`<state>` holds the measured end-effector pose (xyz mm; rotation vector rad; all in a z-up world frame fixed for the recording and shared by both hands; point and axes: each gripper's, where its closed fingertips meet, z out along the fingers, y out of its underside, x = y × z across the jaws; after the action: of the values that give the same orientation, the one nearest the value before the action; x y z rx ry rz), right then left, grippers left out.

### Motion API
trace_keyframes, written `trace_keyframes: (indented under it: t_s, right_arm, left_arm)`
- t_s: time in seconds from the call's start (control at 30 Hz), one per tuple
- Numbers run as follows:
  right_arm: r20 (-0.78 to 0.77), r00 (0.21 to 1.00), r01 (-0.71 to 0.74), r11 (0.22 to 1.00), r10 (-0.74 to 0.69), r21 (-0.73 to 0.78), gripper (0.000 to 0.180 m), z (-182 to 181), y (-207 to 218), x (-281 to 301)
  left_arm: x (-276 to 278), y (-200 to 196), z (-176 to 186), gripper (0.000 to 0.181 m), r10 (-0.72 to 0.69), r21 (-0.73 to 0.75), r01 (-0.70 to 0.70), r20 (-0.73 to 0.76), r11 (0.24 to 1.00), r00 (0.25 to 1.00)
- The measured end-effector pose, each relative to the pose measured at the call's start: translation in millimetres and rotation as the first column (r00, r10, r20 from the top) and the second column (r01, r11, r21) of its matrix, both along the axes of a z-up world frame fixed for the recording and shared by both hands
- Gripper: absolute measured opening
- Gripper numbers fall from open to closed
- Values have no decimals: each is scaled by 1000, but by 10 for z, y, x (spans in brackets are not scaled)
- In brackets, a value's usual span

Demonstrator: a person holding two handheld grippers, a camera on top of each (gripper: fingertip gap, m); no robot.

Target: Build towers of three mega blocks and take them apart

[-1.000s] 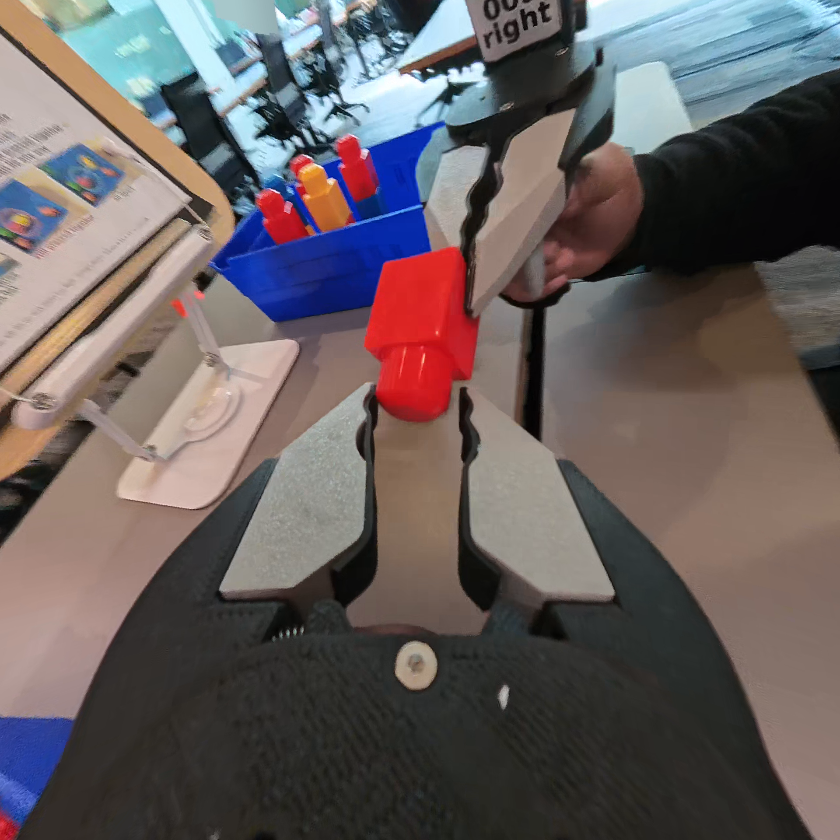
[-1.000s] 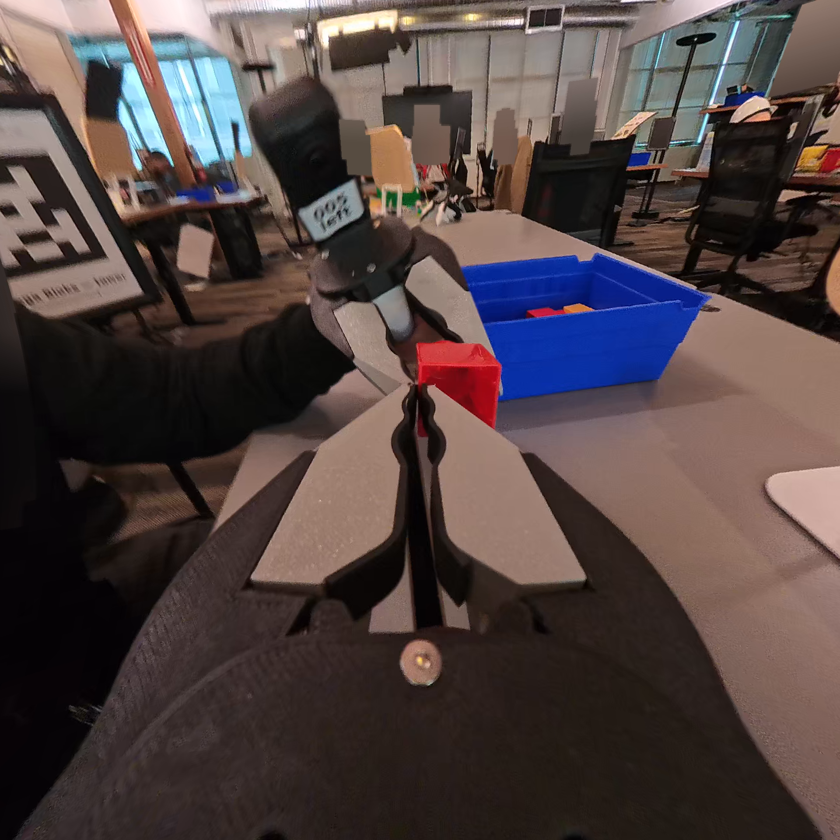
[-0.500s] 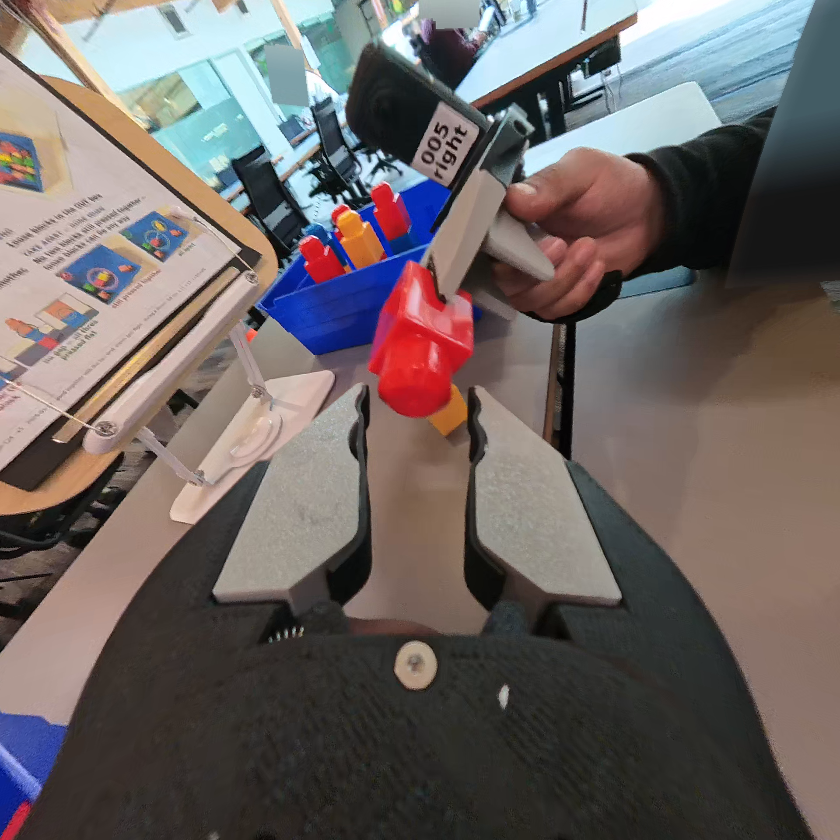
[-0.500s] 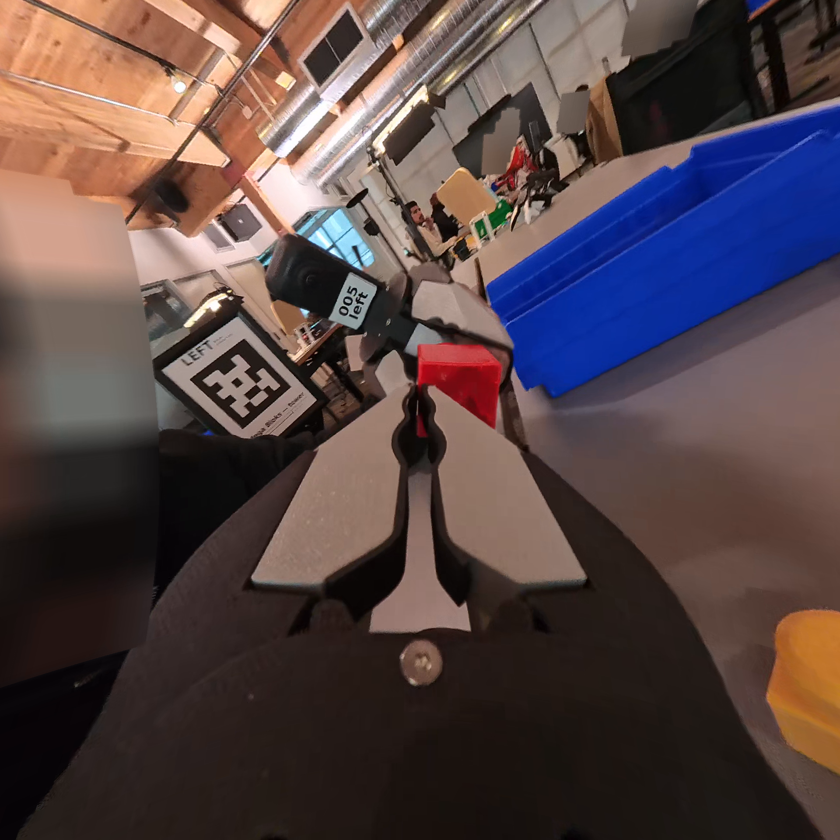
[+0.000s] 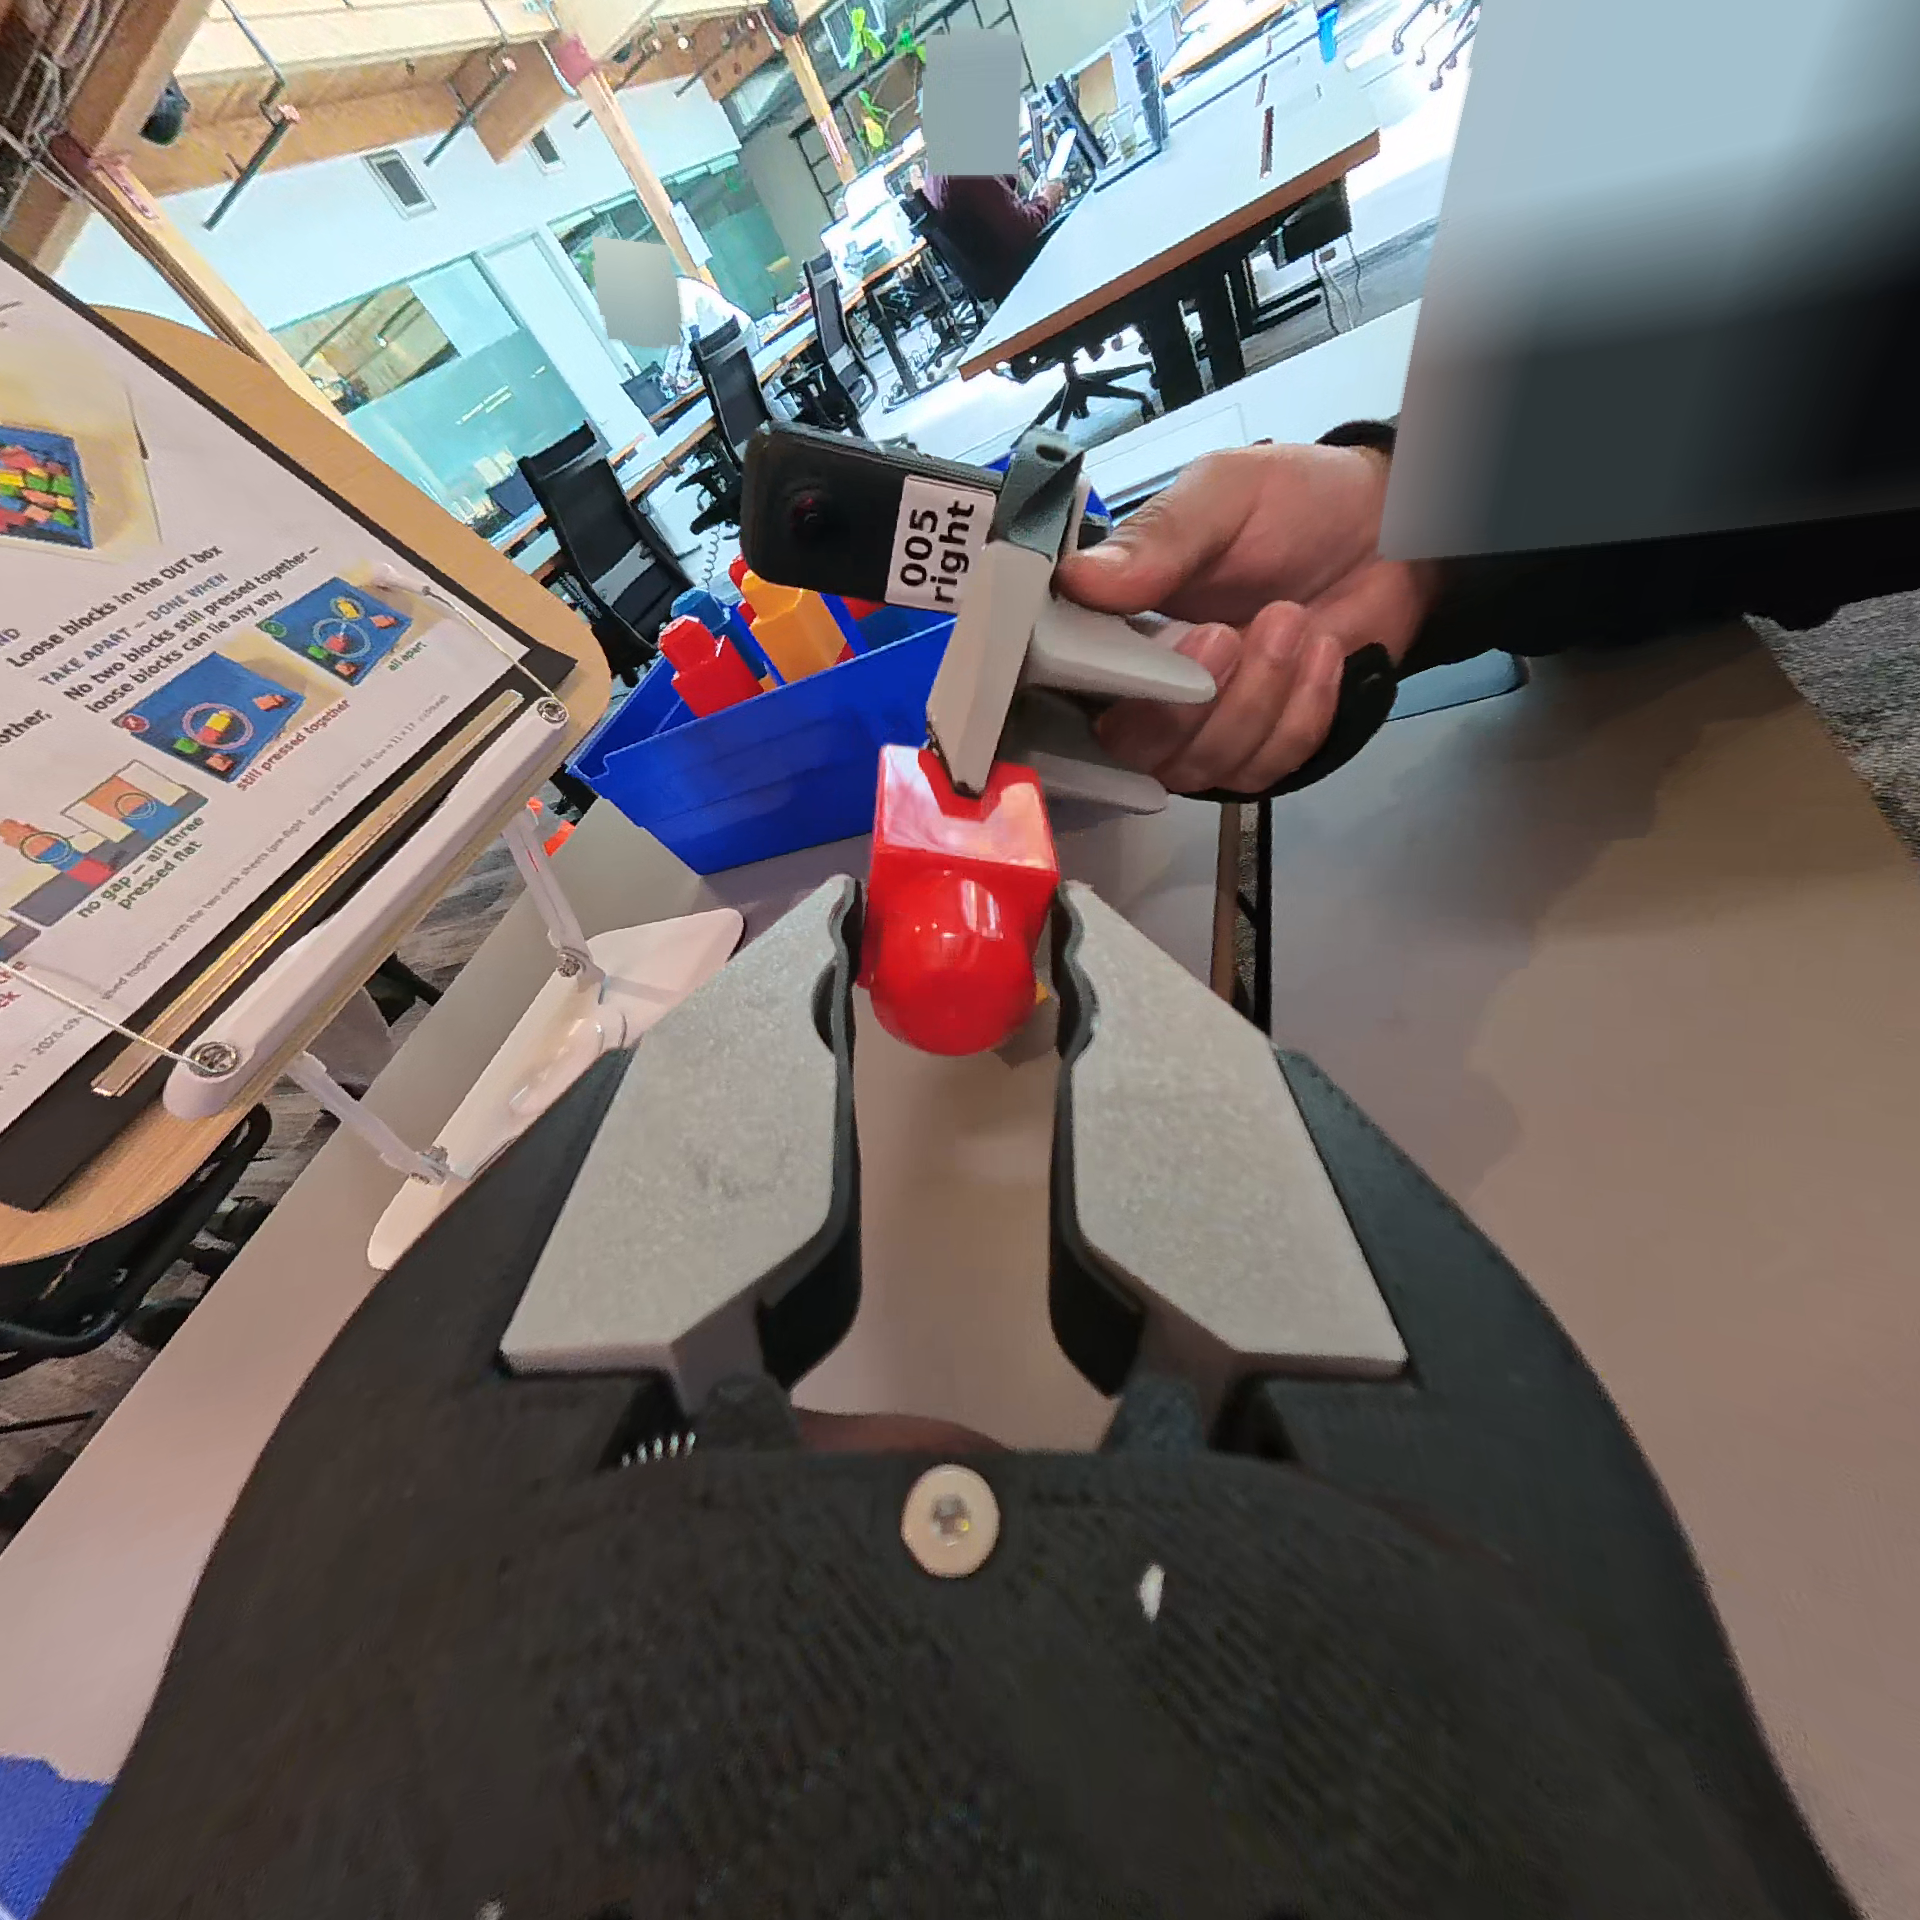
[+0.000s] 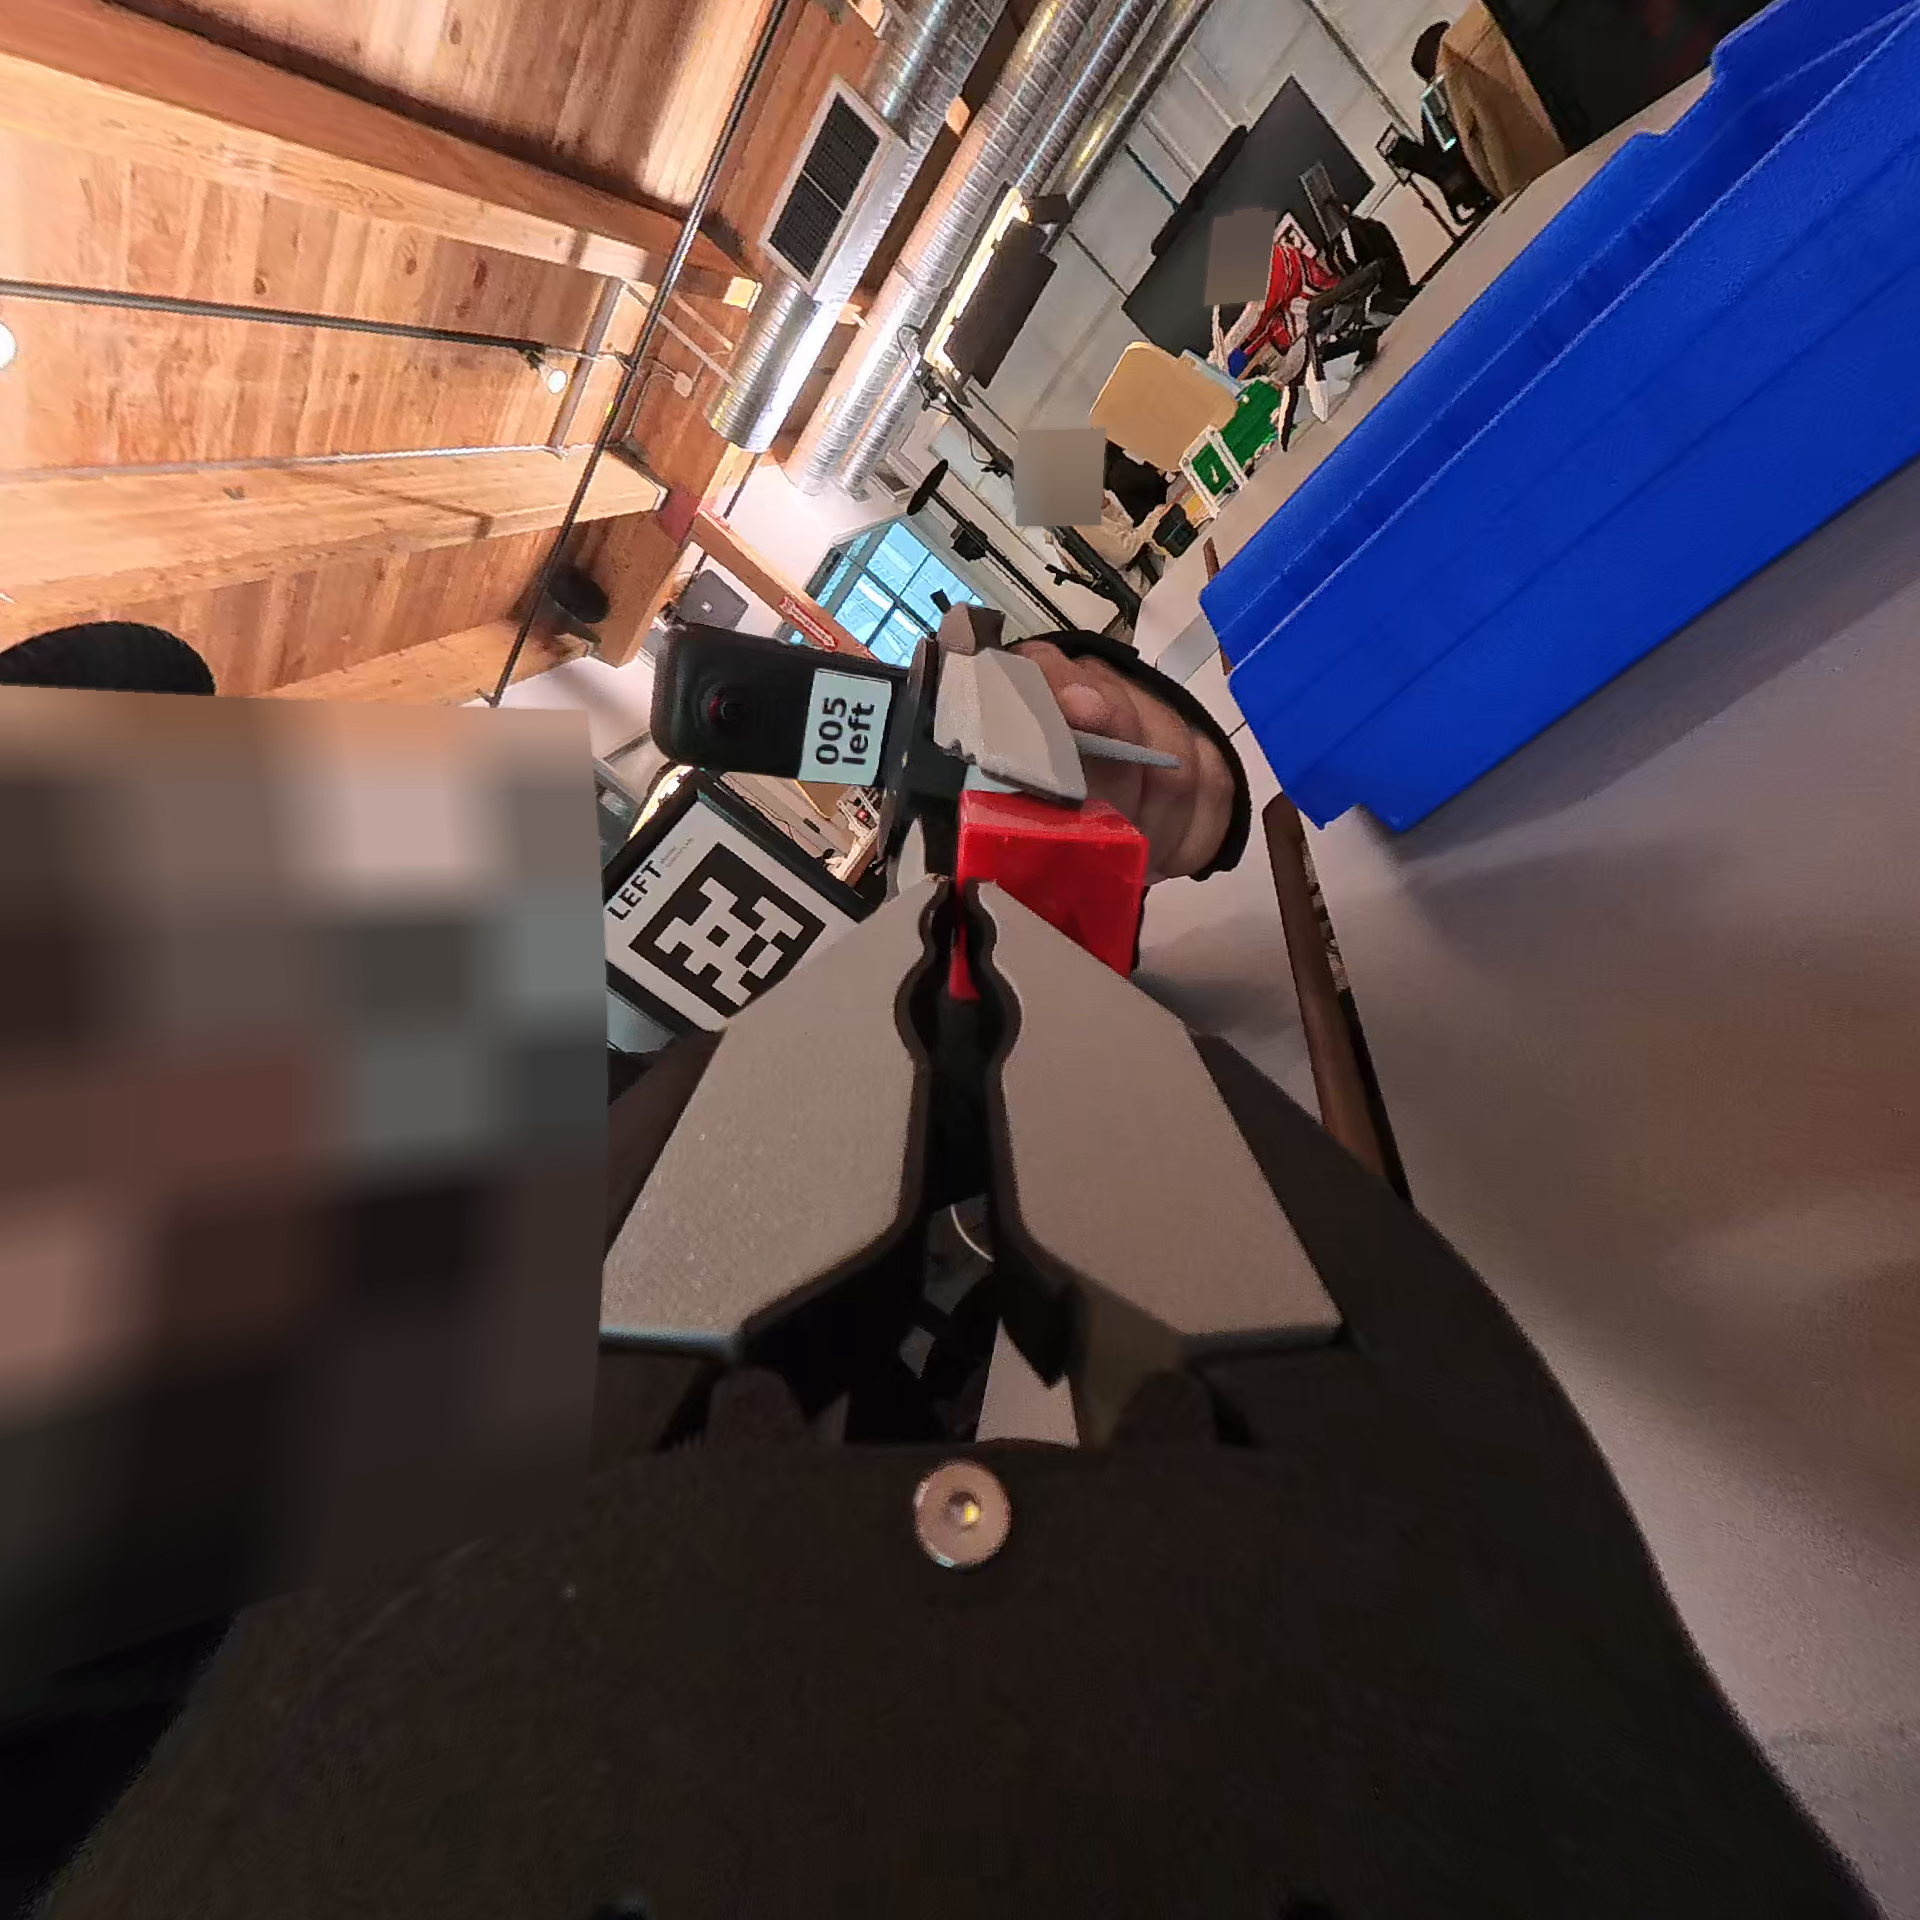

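Note:
A red mega block (image 5: 961,831) is held in the air with its round stud pointing at the left wrist camera. My right gripper (image 5: 966,774) comes down from above and is shut on the block's upper wall; the right wrist view shows the red wall pinched between its tips (image 6: 961,904). My left gripper (image 5: 956,914) is open, its fingertips on either side of the block's stud end. In the right wrist view the left gripper (image 6: 1023,753) lies over the red block (image 6: 1060,873). A yellow block (image 5: 1039,1000) shows as a sliver behind the red one.
A blue bin (image 5: 769,769) holding red and orange towers stands behind; it also shows in the right wrist view (image 6: 1558,582). An instruction sheet on a white stand (image 5: 260,686) is at the left. A table seam (image 5: 1236,935) runs beside the blocks. A coded board (image 6: 717,925) stands behind. The grippers are tip to tip, or close to it.
The right gripper has rolled over and now holds the red block from above. The block's stud end has come between the left gripper's open fingertips, hiding most of the yellow block.

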<state>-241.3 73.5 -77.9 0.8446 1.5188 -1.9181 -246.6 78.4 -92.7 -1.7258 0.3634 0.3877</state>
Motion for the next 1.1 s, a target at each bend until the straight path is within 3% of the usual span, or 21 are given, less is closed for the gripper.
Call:
trace_keyframes:
  t_s: [0.13, 0.2, 0.33, 0.47, 0.67, 0.9, 1.1]
  right_arm:
    - [-57, 998, 21, 997, -17, 71, 3, -56, 15, -9]
    - [-112, 992, 76, 985, -60, 154, 15, -125, 43, -59]
    - [-294, 952, 196, 916, -91, 349, 26, -263, 114, -129]
    - [-468, 883, 275, 843, -31, 463, 32, -328, 92, -94]
    - [-586, 805, 311, 777, 91, 547, 39, -448, -25, 4]
    - [-593, 796, 314, 755, 121, 576, 32, -509, -67, 24]
    - [-495, 869, 259, 840, 14, 477, 31, -402, -55, -39]
  left_arm:
    - [13, 3, -43, 33, -15, -51, 18, 57, 999, 998]
    - [-12, -9, -42, 33, -16, -52, 21, 96, 998, 995]
    - [-31, -52, -109, 32, -37, -94, 59, 216, 994, 976]
    - [-2, -67, -246, 32, -43, -164, 98, 308, 982, 951]
    - [60, -102, -314, 32, -73, -184, 167, 431, 969, 899]
    - [103, -100, -338, 32, -102, -169, 215, 508, 962, 856]
    - [8, -87, -212, 34, -109, -80, 165, 473, 983, 874]
